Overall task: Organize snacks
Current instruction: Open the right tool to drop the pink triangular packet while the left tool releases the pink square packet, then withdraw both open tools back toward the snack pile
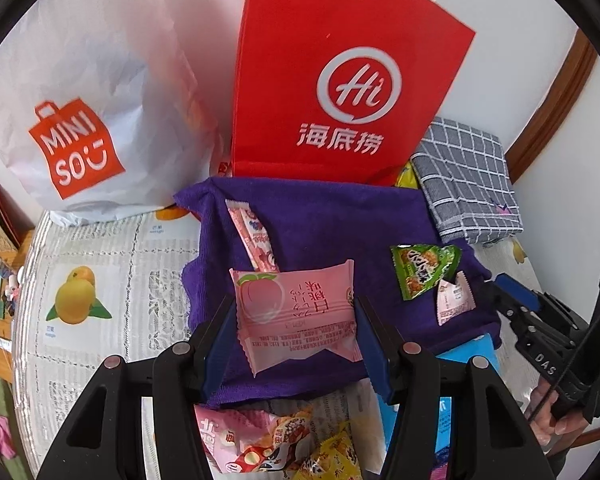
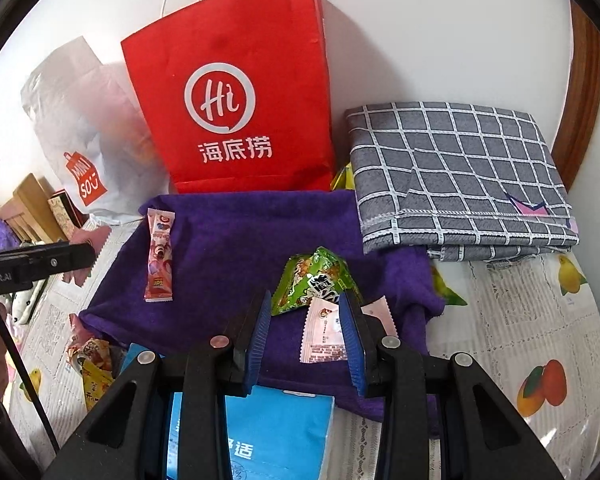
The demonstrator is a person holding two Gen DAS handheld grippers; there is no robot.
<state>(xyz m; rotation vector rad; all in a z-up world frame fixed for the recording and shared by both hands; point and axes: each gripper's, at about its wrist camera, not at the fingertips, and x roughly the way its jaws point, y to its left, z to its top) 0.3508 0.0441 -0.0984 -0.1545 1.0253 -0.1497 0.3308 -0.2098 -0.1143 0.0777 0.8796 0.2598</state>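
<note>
My left gripper [image 1: 294,316] is shut on a pink peach snack packet [image 1: 296,314] and holds it above the purple towel [image 1: 332,216]. A long pink stick snack [image 1: 254,240] lies on the towel behind it. A green snack packet [image 1: 424,270] and a small pale pink packet [image 1: 454,298] lie at the towel's right. My right gripper [image 2: 306,322] is open, its fingers either side of the small pale pink packet [image 2: 324,336], just in front of the green packet [image 2: 316,280]. The stick snack [image 2: 160,254] lies at the left of the right wrist view.
A red paper bag [image 1: 340,80] and a white Miniso bag [image 1: 80,120] stand against the wall. A grey checked cloth [image 2: 456,176] lies folded at right. Several loose snacks [image 1: 280,444] and a blue pack [image 2: 276,428] lie near the table's front edge.
</note>
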